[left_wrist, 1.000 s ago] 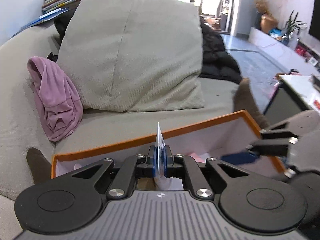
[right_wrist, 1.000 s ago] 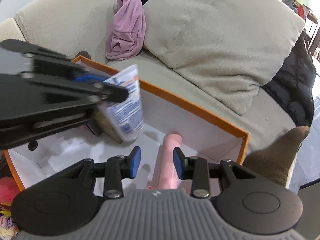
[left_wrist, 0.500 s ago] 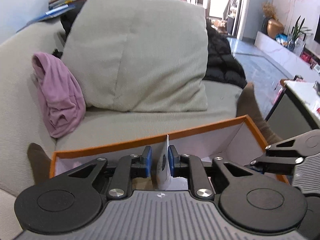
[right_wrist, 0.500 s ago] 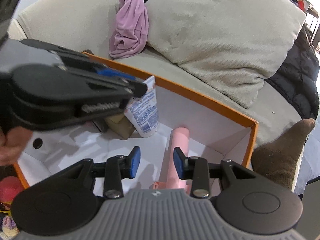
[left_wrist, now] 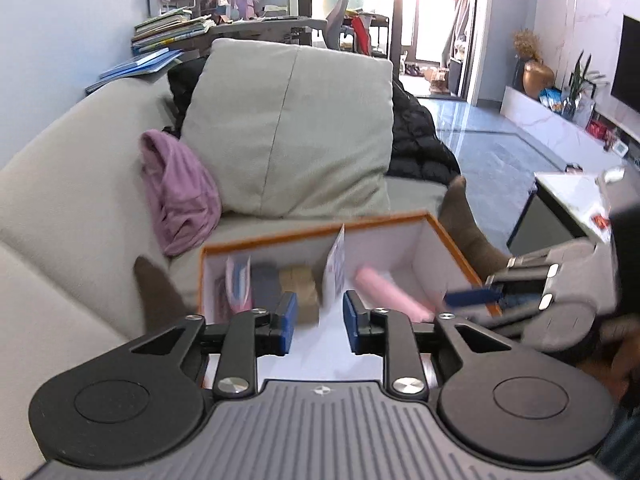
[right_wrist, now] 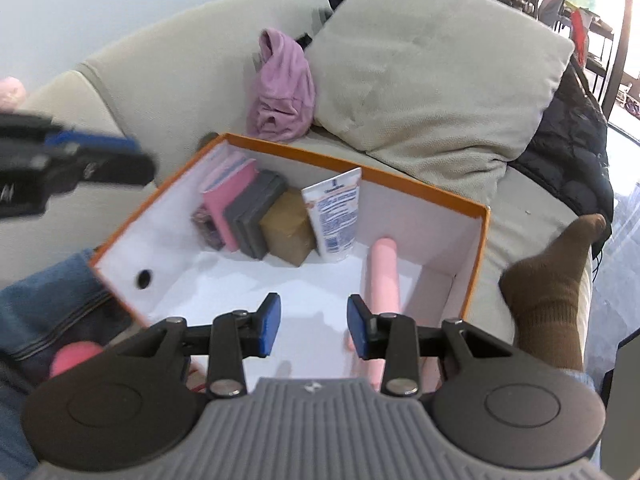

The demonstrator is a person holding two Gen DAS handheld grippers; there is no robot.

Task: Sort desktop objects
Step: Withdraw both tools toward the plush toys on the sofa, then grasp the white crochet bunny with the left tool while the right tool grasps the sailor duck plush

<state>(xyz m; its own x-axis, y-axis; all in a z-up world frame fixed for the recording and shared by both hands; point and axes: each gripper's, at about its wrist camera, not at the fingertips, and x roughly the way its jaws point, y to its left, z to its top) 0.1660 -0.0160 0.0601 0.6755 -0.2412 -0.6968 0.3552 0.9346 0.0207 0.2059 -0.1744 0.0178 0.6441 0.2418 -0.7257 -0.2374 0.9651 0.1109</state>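
Note:
An orange-rimmed white box [right_wrist: 478,216] [left_wrist: 448,236] sits on the sofa. Against its far wall stand a pink book [right_wrist: 228,196], a grey case [right_wrist: 256,210], a brown block [right_wrist: 288,230] and a white tube [right_wrist: 336,212] [left_wrist: 336,268]. A pink cylinder [right_wrist: 384,276] [left_wrist: 390,292] lies at the box's right. My left gripper [left_wrist: 318,322] is open and empty, drawn back above the box's near side. My right gripper [right_wrist: 312,324] is open and empty above the box floor, with the cylinder just right of it.
A large beige cushion [right_wrist: 432,64] and a purple garment [right_wrist: 282,88] lie on the sofa behind the box. A foot in a brown sock [right_wrist: 548,288] rests right of the box. A black jacket [right_wrist: 572,140] lies at the far right. A table [left_wrist: 568,192] stands right.
My left gripper opened, let go of the white tube and pulled back up and away. The tube now stands in the box beside the brown block. My right gripper stayed open.

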